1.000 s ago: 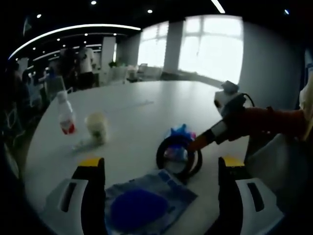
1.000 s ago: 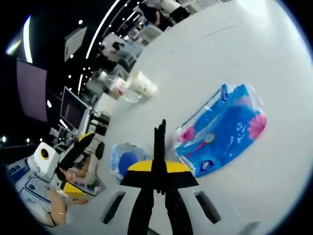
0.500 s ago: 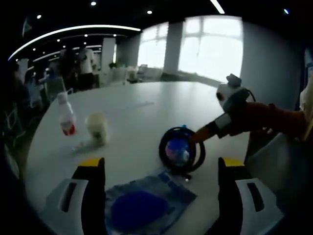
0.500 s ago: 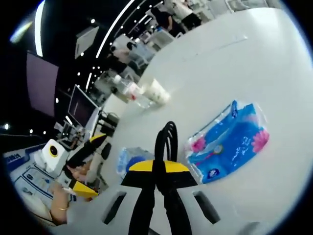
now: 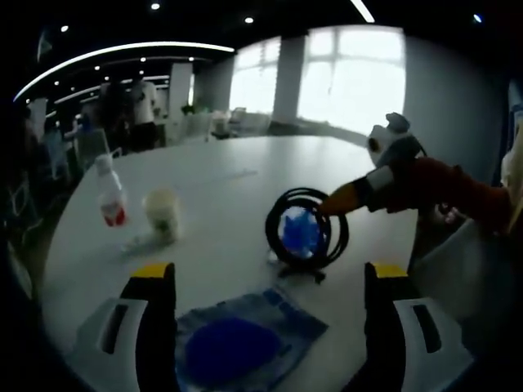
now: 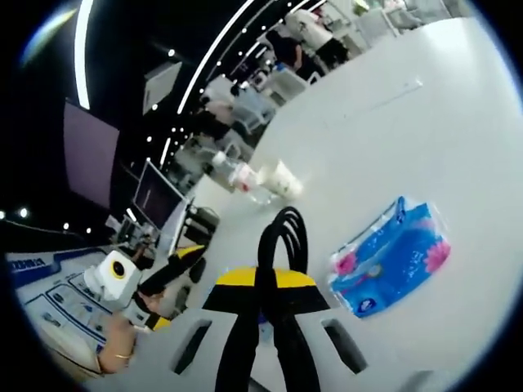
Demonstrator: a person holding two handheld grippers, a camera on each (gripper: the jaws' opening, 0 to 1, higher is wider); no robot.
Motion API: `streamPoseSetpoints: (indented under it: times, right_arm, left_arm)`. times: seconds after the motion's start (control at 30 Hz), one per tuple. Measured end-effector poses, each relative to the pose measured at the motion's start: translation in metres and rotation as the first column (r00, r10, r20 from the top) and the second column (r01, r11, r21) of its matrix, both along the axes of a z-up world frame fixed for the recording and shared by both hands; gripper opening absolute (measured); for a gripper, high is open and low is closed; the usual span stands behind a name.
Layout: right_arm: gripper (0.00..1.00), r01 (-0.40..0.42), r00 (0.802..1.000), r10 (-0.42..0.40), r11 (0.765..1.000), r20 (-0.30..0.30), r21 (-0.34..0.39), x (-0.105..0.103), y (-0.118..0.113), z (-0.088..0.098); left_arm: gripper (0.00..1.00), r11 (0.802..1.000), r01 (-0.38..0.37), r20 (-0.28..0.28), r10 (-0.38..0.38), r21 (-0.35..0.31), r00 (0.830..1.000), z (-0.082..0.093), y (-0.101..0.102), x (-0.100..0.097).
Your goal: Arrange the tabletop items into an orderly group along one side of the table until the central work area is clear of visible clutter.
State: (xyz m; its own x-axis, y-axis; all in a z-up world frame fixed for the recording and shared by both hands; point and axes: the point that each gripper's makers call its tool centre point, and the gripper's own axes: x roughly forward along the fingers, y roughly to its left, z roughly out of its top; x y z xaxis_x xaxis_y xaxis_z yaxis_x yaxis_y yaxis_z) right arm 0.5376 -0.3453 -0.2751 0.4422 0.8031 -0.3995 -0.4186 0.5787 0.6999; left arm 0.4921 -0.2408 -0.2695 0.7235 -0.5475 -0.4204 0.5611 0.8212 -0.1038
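Worktop (image 5: 237,196): smooth, pale and rounded, with soft reflections from the windows beyond it.
Cable coil (image 5: 306,237): a black, thin, glossy hoop of several loops, held upright and clear of the surface near the middle of the worktop; in the right gripper view it rises as a narrow dark arch (image 6: 282,237) straight above the fingers.
Right gripper (image 5: 331,202): orange-tipped, reaching in from the right in the left gripper view; its fingers are clenched on the rim of the cable coil.
Left gripper (image 5: 270,282): black fingers with yellow caps, spread wide apart and empty, low over the near edge.
Blue pouch (image 5: 245,339): flat, crinkled clear plastic with a dark blue patch, lying between the left fingers.
Tissue pack (image 6: 392,257): soft blue plastic wrap with pink flowers, rectangular, lying flat; part of it appears through the coil in the left gripper view.
Paper cup (image 5: 162,212): pale and tapered, standing just beside a small clear bottle (image 5: 109,192) with a red label and white cap, on the far left.
Change: one second ago the coil sat low, close to the blue pouch and near the surface; it is now lifted higher and farther from the pouch, and the right gripper has risen with it. The left gripper's fingers stay as they were.
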Motion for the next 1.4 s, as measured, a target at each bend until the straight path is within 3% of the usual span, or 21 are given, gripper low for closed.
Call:
streamPoseSetpoints:
  times: [0.53,1.0,1.4]
  right_arm:
    - [0.04,0.119,0.992,-0.121,0.991,0.041,0.053,0.027,-0.039,0.019]
    - [0.04,0.273,0.958,-0.277,0.96,0.073,0.059,0.051,-0.089,0.029]
    - [0.04,0.325,0.942,-0.329,0.944,0.073,0.053,0.059,-0.11,0.03]
  left_arm:
    - [0.93,1.0,0.005,-0.01,-0.005,0.01,1.0,-0.003,-0.001,0.0]
    - [0.93,1.0,0.02,-0.014,-0.02,0.007,1.0,-0.004,-0.006,-0.001]
    - [0.93,0.999,0.038,-0.023,-0.038,0.005,0.999,-0.006,-0.01,-0.002]
